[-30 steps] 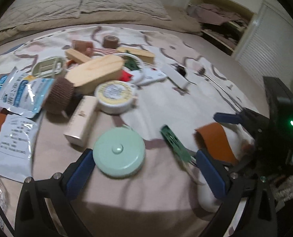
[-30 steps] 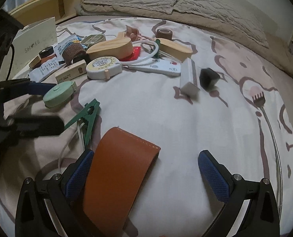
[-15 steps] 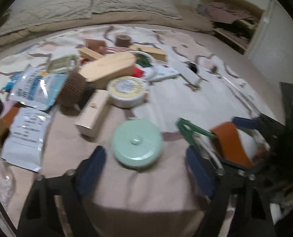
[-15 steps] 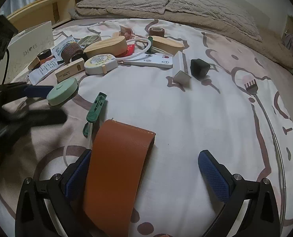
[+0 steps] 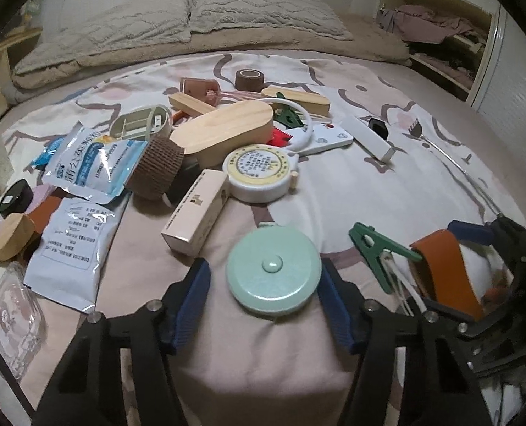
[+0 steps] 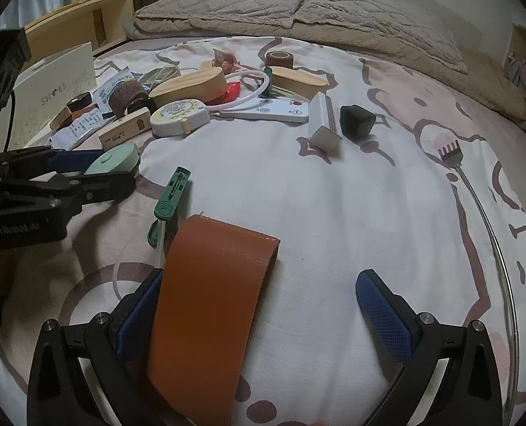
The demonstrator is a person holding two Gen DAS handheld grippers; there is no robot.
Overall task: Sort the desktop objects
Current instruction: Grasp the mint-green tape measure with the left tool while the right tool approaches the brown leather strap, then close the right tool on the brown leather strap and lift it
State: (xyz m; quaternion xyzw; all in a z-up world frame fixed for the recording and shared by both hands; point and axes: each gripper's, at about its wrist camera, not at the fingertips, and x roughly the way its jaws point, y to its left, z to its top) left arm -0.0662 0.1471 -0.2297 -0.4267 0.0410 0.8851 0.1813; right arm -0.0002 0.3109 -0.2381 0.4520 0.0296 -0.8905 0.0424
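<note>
I have just been closing my left hand-held gripper (image 5: 264,296) around the round mint-green tape measure (image 5: 272,272) on the bed's patterned sheet (image 5: 387,195), pads not visibly pressing, while my right hand-held gripper (image 6: 259,314) waits apart beside the tan leather strap (image 6: 209,305), ready for sorting.

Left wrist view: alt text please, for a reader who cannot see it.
The left gripper, its jaws just closing, brackets a round mint-green tape measure on a patterned bedspread. Behind lie a white tape measure, a small carton, packets and wooden pieces; a green clip lies to the right.
</note>
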